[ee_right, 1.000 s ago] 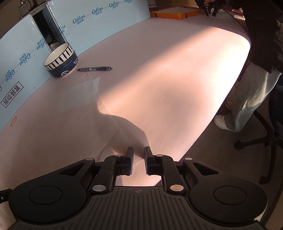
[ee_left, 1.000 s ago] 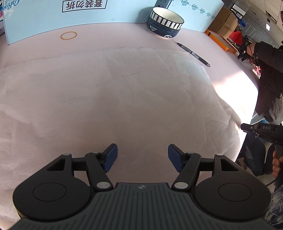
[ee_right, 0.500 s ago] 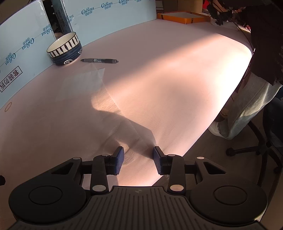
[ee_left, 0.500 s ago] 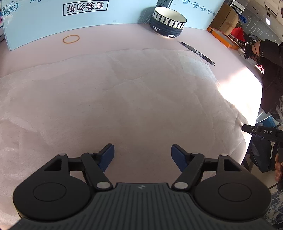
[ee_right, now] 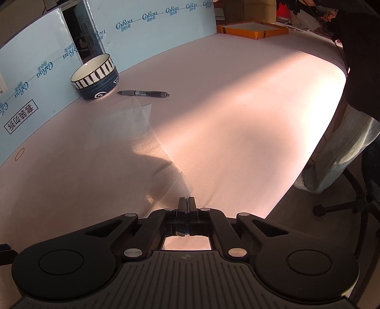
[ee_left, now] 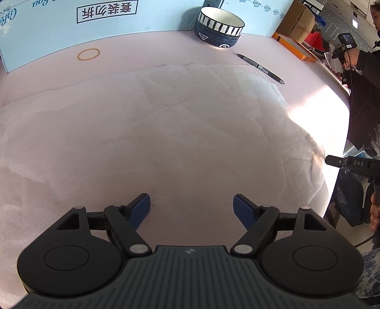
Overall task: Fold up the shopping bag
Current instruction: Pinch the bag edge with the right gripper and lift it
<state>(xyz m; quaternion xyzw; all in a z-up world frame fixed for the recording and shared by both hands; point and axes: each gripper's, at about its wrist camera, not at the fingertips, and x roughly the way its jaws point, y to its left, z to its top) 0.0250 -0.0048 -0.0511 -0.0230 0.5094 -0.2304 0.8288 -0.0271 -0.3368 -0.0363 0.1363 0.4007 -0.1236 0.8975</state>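
A thin, translucent white shopping bag [ee_left: 180, 123] lies spread flat over the pink table. In the right wrist view the bag [ee_right: 133, 133] shows its right edge running toward my fingers. My left gripper [ee_left: 192, 204] is open, its blue pads apart just above the bag's near part. My right gripper [ee_right: 187, 202] is shut on the bag's near right edge, which is puckered at the fingertips.
A striped blue-and-white bowl [ee_left: 219, 23] [ee_right: 95, 77] stands at the back by the light blue wall panel. A black pen [ee_left: 260, 68] [ee_right: 143, 93] lies next to it. A rubber band [ee_left: 88, 54] lies at the back left. The table edge [ee_right: 315, 152] curves at right; a person [ee_left: 363, 78] stands there.
My right gripper opened half a second ago and has now shut on the bag's edge. My left gripper stayed open and drew back a little over the bag.
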